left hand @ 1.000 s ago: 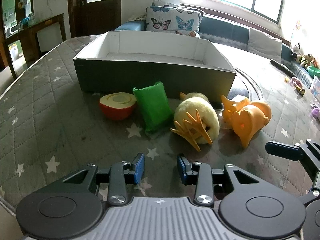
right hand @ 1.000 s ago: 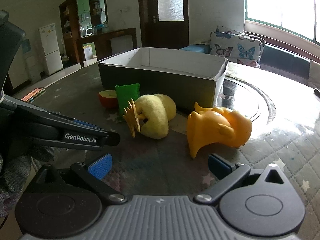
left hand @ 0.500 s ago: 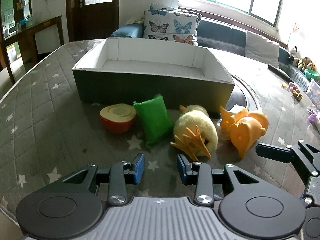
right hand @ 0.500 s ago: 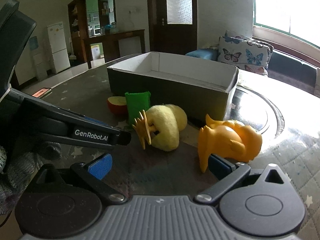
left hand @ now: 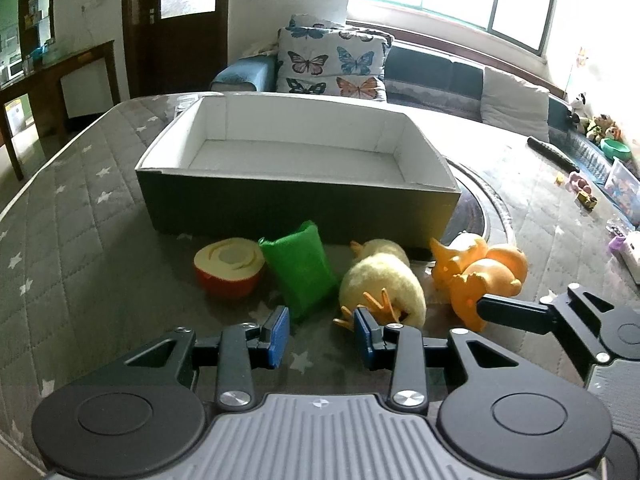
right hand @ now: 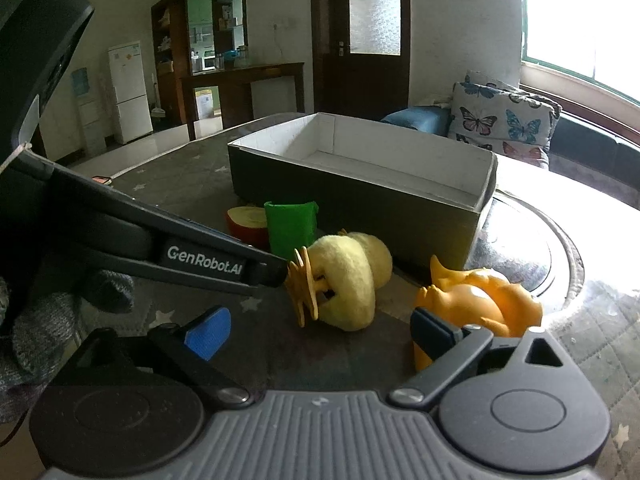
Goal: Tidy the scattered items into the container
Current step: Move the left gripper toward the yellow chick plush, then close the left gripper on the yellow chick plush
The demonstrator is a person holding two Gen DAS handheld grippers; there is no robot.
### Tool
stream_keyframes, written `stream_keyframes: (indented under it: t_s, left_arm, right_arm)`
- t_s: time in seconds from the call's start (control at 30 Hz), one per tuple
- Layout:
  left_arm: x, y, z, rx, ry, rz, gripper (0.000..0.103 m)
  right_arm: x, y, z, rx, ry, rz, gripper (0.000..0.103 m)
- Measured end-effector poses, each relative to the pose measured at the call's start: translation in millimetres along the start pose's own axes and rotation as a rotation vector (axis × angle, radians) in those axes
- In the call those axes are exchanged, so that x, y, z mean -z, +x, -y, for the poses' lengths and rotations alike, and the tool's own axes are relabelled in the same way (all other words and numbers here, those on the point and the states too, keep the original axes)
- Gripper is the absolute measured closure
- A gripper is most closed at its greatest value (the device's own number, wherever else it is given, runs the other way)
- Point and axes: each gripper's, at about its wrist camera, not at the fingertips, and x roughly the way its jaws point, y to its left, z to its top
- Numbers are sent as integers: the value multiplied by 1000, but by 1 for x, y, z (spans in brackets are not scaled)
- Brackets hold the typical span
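Grey star-quilted bench (left hand: 80, 216); butterfly cushion (left hand: 332, 64) behind box (left hand: 300, 200). Box interior bare. Toys (left hand: 380, 284) scattered before box. Jaws of left gripper (left hand: 320, 330) and right gripper (right hand: 320, 332) apart, unloaded.

A table (left hand: 80, 216) covered by a grey quilted cloth printed with white stars carries a dark box (left hand: 298, 204) with a white inside, standing open at the middle. Along the box's near wall lie 4 items in a row: a halved red apple toy (left hand: 230, 268), cut face up, a green sponge (left hand: 300, 272) just beside it, a fluffy yellow duck (left hand: 382, 280) on its side, and an orange rubber duck (left hand: 480, 272). A dark round inset (right hand: 528, 256) shows in the tabletop beside the box's right end.
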Motion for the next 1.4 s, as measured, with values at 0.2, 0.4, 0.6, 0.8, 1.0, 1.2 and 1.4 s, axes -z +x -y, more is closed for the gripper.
stream_keyframes:
  t_s: [0.2, 0.4, 0.6, 0.8, 1.0, 1.2, 1.4]
  left_arm:
    - [-7, 1, 4, 13, 17, -4, 65]
    - [-14, 4, 6, 34, 27, -6, 65]
    - [-20, 5, 8, 53, 38, -7, 65]
    - [-27, 8, 10, 79, 43, -17, 65]
    - [-33, 9, 9, 111, 37, -26, 65]
    - [-37, 12, 12, 120, 44, -32, 65]
    - [-44, 13, 12, 131, 35, -35, 65]
  right_arm:
    - [-4, 8, 0, -3, -7, -7, 6]
    - [-8, 14, 1, -6, -10, -14, 10]
    - [-10, 20, 5, -15, -2, -18, 17]
    - [-13, 25, 6, -13, -8, -25, 21]
    - [-12, 31, 11, -5, 6, -29, 28]
    - [-9, 33, 20, -5, 57, -36, 38]
    - [-8, 33, 21, 11, 58, -36, 44]
